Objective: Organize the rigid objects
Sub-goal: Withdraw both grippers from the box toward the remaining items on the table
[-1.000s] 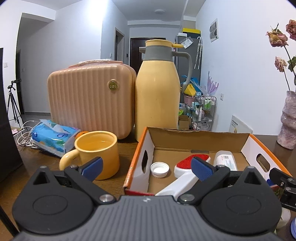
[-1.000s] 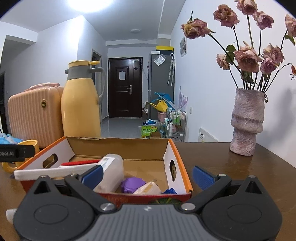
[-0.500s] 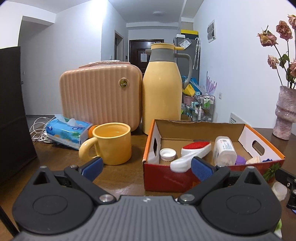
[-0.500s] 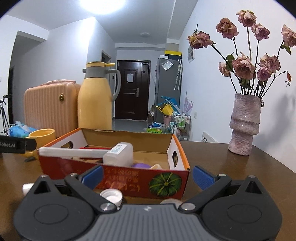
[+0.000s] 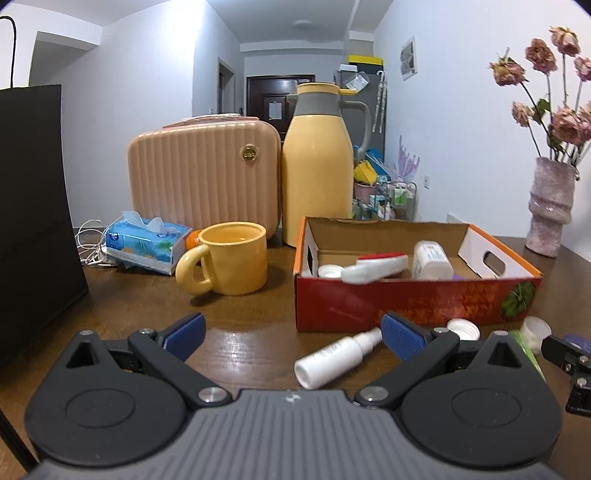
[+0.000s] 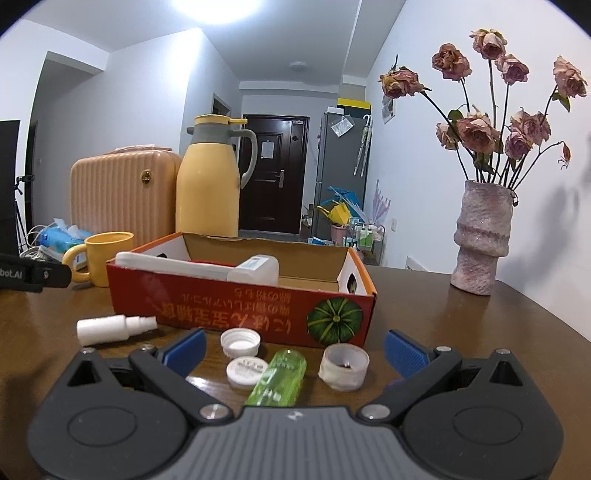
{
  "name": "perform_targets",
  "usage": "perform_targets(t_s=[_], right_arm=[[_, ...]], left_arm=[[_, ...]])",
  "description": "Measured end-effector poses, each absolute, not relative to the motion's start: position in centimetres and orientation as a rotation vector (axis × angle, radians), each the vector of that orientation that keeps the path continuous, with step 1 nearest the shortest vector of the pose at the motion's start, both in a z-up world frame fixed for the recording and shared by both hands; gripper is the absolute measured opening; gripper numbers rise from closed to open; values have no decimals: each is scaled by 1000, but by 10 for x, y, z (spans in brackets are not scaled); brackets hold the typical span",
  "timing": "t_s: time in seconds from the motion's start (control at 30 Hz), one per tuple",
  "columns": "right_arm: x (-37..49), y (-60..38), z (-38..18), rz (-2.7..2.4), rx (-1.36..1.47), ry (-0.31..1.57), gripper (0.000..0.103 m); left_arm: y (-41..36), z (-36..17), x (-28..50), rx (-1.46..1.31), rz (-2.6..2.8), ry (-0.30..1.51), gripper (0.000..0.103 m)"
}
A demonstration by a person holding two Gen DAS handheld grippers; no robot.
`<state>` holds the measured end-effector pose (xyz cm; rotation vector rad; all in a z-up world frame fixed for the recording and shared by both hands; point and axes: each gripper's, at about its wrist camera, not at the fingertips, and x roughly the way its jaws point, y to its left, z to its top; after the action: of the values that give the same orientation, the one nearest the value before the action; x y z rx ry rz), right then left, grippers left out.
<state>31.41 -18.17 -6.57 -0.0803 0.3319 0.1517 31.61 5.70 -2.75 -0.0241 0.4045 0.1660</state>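
The room had white walls (image 6: 424, 155) and a white ceiling with a bright light (image 6: 214, 7) high above the claw. Straight ahead, far down a hallway, stood a dark brown door (image 6: 275, 173). A tall grey fridge (image 6: 341, 170) stood just right of it. The brown wooden table (image 6: 461, 317) looked shiny below.

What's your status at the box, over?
Left gripper and right gripper open, empty. White spray bottle, green bottle, caps loose before red box. Nothing blocking.
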Motion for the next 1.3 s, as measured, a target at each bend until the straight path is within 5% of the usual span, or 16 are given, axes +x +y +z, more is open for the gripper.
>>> perform_targets(t_s=[0.7,1.3], right_arm=[[275,-201,-76,108,-41,381,103],[325,-239,-85,52,-74,481,102]], left_arm=[[55,-49,278,12,98,439,103],[56,-53,283,6,96,460,103]])
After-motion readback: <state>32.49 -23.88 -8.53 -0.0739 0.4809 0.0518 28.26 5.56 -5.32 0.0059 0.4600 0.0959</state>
